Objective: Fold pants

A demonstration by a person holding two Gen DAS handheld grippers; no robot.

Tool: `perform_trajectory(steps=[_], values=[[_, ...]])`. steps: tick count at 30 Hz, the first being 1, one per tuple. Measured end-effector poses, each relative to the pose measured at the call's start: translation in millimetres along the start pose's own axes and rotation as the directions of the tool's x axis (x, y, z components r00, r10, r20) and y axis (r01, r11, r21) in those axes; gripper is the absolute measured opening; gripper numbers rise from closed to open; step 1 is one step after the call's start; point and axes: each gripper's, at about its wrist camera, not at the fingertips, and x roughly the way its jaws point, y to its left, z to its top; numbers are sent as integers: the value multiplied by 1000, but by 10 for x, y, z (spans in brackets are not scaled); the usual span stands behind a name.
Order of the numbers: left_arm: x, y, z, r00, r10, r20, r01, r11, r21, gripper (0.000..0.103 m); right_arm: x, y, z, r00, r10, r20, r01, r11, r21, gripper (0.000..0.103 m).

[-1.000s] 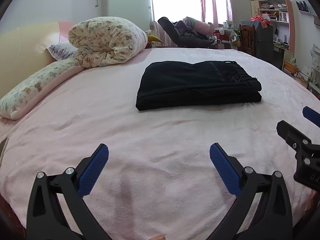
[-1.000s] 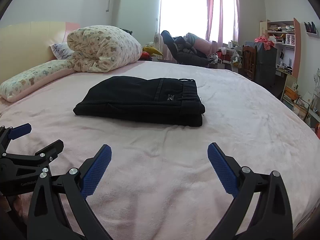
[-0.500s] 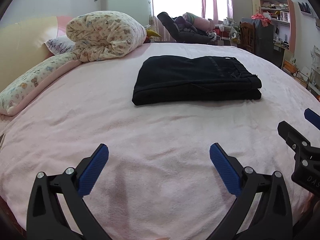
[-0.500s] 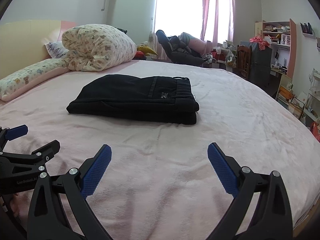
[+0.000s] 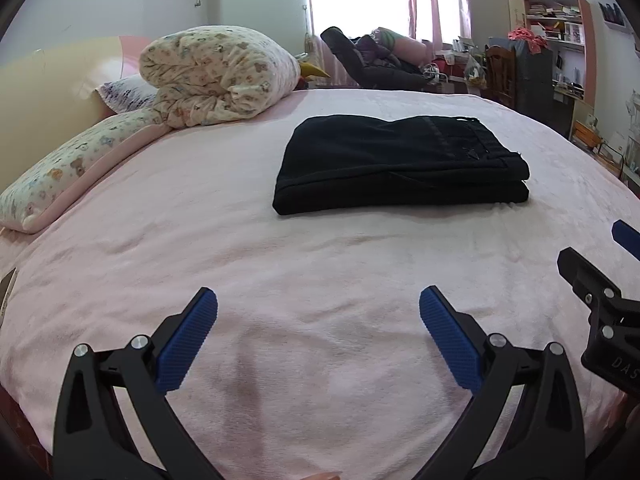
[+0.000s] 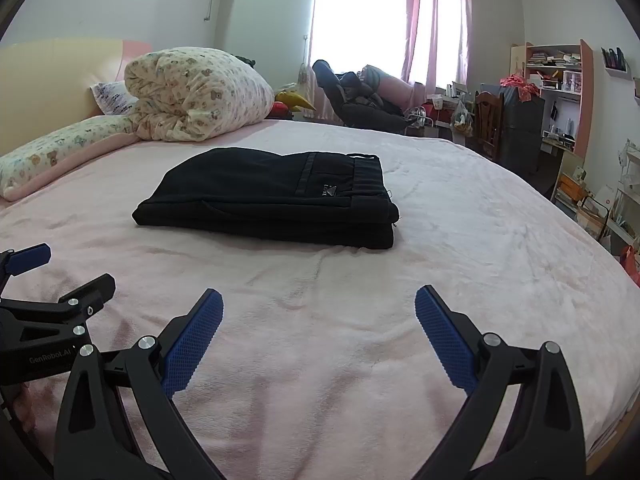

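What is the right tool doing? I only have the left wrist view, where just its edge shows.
Observer: In the right wrist view, the right tool is open and empty. It is over the bare pink blanket, short of the folded black pants.
Reviewer: Any marking on the left tool's side?
Observer: Yes. The left tool shows side-on there, and its body reads GenRobot.AI.

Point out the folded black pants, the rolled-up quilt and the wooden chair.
folded black pants point(image 5: 400, 164): left wrist view, middle of the top layer.
rolled-up quilt point(image 6: 196, 94): right wrist view, its patterned front bulge.
wooden chair point(image 6: 489, 114): right wrist view, its backrest.
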Motion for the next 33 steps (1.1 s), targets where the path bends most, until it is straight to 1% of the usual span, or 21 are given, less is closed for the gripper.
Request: perform_trajectory(steps=[13, 20, 28, 30, 33], values=[[0, 2, 8, 1000, -12, 4, 12, 1000, 9, 101, 1, -2, 0, 1000, -3, 1, 3, 1000, -1, 99], [-2, 34, 15, 1000, 8, 14, -8, 1000, -9, 101, 24, -84, -13, 1000, -27, 9, 27, 1000, 9, 99], [-19, 78, 67, 1000, 12, 27, -11, 1000, -18, 101, 12, -93, -14, 1000, -20, 13, 20, 1000, -1, 99], [-17, 93, 73, 999, 27, 23, -26, 999, -27, 101, 13, -92, -15, 1000, -18, 12, 18, 1000, -5, 99], [-17, 101, 76, 1000, 23, 21, -22, 999, -26, 101, 13, -91, -14, 1000, -19, 9, 19, 1000, -3, 99]])
